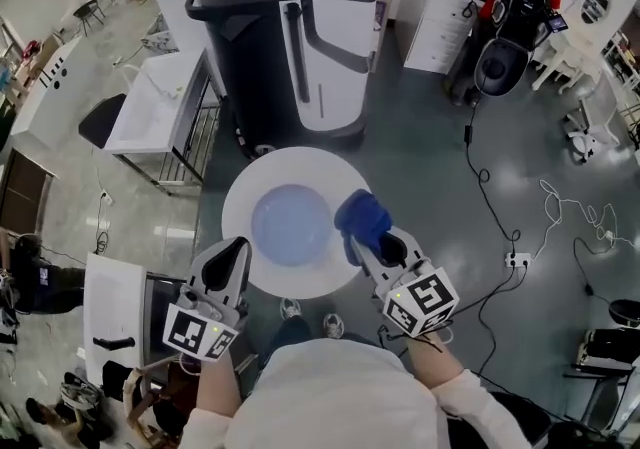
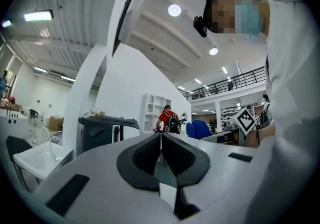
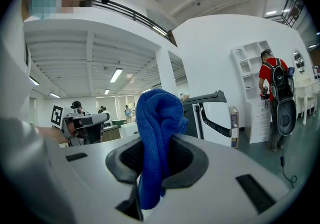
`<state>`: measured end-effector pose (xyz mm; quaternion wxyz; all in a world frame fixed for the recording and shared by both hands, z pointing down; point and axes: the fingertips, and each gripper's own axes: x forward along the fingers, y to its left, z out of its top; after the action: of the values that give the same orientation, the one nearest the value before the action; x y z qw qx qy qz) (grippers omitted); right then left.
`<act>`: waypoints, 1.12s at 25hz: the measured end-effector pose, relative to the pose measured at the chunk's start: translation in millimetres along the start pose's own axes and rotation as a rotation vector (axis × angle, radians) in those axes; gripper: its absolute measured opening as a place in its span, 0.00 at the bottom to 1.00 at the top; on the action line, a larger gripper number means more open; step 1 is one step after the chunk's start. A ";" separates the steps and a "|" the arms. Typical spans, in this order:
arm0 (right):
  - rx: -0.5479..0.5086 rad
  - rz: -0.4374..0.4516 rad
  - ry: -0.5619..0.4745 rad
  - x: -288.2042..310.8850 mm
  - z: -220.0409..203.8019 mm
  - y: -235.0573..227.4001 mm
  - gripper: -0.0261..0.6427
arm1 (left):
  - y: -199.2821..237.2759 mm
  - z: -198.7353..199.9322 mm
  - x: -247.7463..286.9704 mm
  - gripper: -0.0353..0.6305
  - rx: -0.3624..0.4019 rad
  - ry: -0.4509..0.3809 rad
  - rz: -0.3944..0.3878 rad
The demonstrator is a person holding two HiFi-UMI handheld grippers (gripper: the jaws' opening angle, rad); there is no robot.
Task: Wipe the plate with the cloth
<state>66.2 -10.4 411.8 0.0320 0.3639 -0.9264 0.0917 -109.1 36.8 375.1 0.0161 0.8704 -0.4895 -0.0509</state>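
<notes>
Two grippers share the work. The left gripper [image 1: 237,245] is clenched on the near-left rim of the plate [image 1: 300,165], which hangs in the air before the person with only floor [image 1: 430,167] below it. The right gripper [image 1: 375,240] is clamped on the cloth [image 1: 362,217], a blue wad that sticks out past its jaws and lies on the plate's right rim, just beside the pale blue well. The plate looks stiff, smooth and glossy, so it is probably slippery and likely to break if dropped. A single pinch at the rim carries it, so any push far from that grip would lever it in the jaws. Wiping pressure probably ought to stay light, and a hold deeper over the rim would be steadier. The cloth looks soft, light and limp. It is gripped mid-bundle, with a folded bulge in front to serve as the pad and a loose tail hanging beneath the jaws.
</notes>
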 end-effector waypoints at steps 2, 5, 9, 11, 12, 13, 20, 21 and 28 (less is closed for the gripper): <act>0.001 -0.018 0.001 12.5 2.3 -0.9 0.18 | 12.3 -0.2 7.6 0.11 0.000 0.006 -0.022; 0.006 -0.044 0.002 32.4 4.9 0.5 0.18 | 34.7 -1.3 15.0 0.11 -0.011 0.006 -0.038; 0.003 -0.078 -0.001 54.8 3.8 7.3 0.18 | 60.7 -5.4 17.3 0.11 -0.023 0.011 -0.073; 0.003 -0.094 -0.006 62.1 2.7 10.4 0.18 | 68.4 -7.0 17.0 0.11 -0.020 0.015 -0.100; 0.003 -0.102 -0.007 64.8 1.9 11.7 0.18 | 71.4 -7.3 16.6 0.11 -0.020 0.014 -0.114; 0.004 -0.112 -0.006 67.1 1.1 12.7 0.18 | 74.3 -7.4 16.2 0.11 -0.021 0.013 -0.126; 0.015 -0.122 0.021 78.7 -6.9 7.9 0.18 | 88.1 -16.2 24.1 0.11 -0.033 0.047 -0.137; 0.016 -0.116 0.024 80.4 -8.0 6.4 0.18 | 89.5 -17.9 26.1 0.11 -0.036 0.051 -0.128; 0.005 -0.055 0.052 94.5 -11.9 -6.3 0.18 | 93.9 -37.3 41.5 0.11 -0.081 0.095 -0.060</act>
<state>1.1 -75.8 436.3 0.0576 0.3868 -0.9146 0.1027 -163.6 -48.3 416.5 0.0727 0.8849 -0.4592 -0.0297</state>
